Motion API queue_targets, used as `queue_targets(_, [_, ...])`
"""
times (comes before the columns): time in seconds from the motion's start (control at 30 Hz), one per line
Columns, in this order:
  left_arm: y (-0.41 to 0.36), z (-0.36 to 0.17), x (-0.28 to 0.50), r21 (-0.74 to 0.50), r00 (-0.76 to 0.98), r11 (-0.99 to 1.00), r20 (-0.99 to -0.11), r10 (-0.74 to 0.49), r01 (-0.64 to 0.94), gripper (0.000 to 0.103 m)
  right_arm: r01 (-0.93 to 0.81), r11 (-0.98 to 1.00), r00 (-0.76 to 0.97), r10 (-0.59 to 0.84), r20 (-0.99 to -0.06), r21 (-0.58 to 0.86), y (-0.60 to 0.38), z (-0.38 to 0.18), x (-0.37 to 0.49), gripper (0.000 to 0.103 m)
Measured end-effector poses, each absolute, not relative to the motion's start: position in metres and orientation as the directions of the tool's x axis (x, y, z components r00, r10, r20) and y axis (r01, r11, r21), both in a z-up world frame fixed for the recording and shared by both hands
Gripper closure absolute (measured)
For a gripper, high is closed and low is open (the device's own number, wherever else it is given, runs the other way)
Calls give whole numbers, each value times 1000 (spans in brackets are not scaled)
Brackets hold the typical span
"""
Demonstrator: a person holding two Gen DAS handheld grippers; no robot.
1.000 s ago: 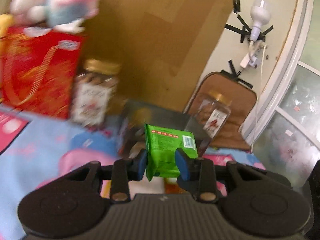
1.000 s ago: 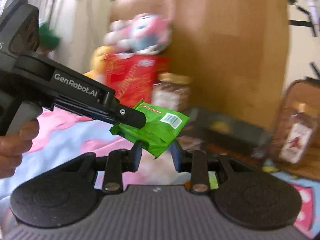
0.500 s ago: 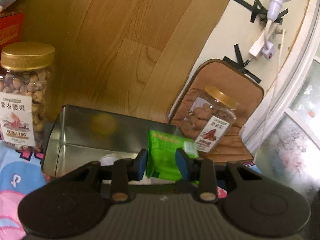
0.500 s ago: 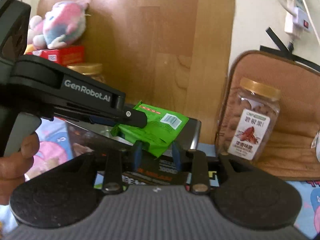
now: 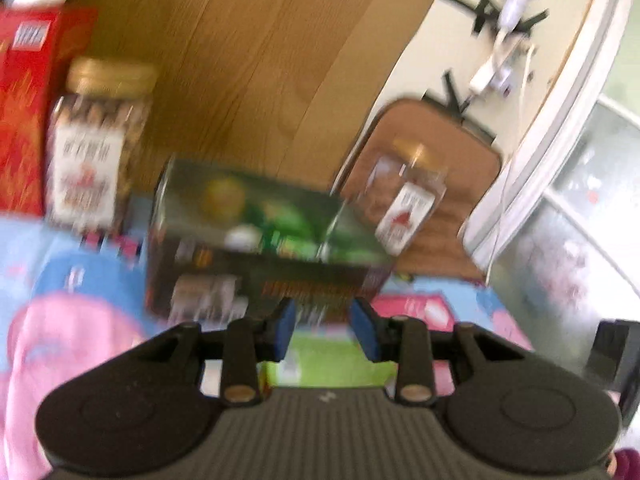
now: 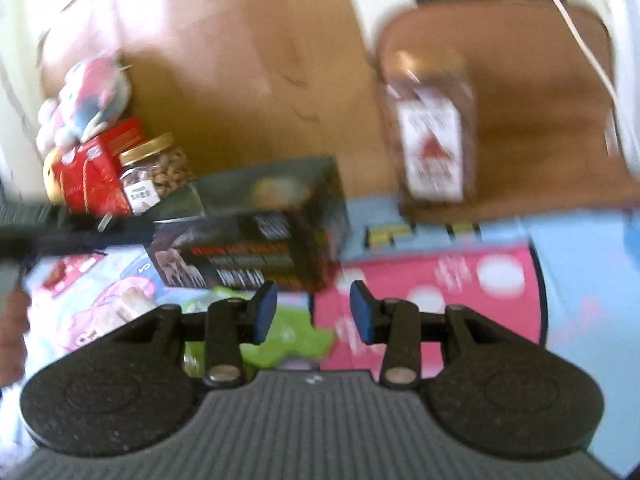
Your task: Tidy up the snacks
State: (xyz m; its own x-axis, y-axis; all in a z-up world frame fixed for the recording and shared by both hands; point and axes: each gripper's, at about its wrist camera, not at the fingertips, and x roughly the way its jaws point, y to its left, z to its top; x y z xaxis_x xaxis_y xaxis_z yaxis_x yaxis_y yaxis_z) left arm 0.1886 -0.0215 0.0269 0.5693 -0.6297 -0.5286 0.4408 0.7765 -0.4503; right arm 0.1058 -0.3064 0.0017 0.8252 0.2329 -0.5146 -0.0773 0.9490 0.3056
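Note:
Both now views are blurred by motion. An open dark snack box stands on the cartoon cloth, with green packets showing inside it. My left gripper is open and empty, a little in front of the box. My right gripper is also open and empty, in front of the same box. More green packets lie on the cloth below the left gripper and below the right gripper.
A gold-lidded nut jar and a red box stand left of the snack box. A second nut jar leans on a brown cushion at the right. A wooden board stands behind. A plush toy sits on the red box.
The left gripper let go of the green packet, which now lies in the box, and has opened and pulled back. The right gripper has also pulled back and swung right.

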Motion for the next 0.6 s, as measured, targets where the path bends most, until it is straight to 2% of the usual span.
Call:
queue_targets(0.2, [-12,3,155,-492,525,761,-551,-649,424,71,-7,912,814,243,-528,410,-323,-13,95,61])
queue_targets(0.37, [-14,-3,133,-440,532,782,-574,-623,442,71,13,895,806,255,-534,447,-327,-18,98,61])
queue_targets(0.53, [-9,-3,129,-466,525,782,-579,-624,414,71,-97,917,763,318,-563,386,-305,-11,123,61])
queue_targets(0.6, [-6,-4,125,-461,527,785,-583,-619,413,71,-137,940,752,305,-584,313,-293,-9,134,60])
